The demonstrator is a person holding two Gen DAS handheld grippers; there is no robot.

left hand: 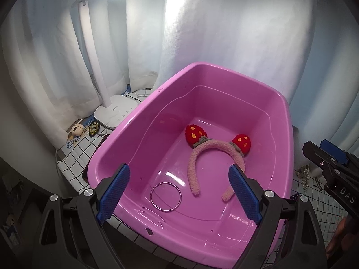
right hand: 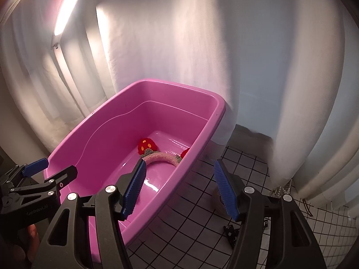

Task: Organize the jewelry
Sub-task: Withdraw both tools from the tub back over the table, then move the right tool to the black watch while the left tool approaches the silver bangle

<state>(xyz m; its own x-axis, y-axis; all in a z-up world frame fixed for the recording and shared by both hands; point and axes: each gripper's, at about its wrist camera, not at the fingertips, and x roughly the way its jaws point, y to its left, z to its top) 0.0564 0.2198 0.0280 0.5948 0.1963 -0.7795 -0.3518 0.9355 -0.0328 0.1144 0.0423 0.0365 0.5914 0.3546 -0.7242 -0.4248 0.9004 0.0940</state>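
The left gripper (left hand: 179,192) is spread wide at the bottom of its own view, with nothing between its blue pads (left hand: 114,192), and it hangs over the near edge of the pink tub (left hand: 139,112). The right gripper (right hand: 179,191) is also wide apart and empty; in its view the left pad is over the tub's rim and the right pad is over the checked cloth (right hand: 246,170). Inside the tub, in the middle of the left view, lies a fluffy pink headband (left hand: 215,152) with two red strawberries on top. Just beside it, lower left on the tub floor, lies a thin metal bangle (left hand: 165,194); the two seem slightly apart. At the right edge of the left view, outside the tub, some pearl beads (left hand: 305,177) lie on the cloth, partly hidden. At the left a white lamp (left hand: 114,109) stands beside the tub, before the white curtain (left hand: 213,22).
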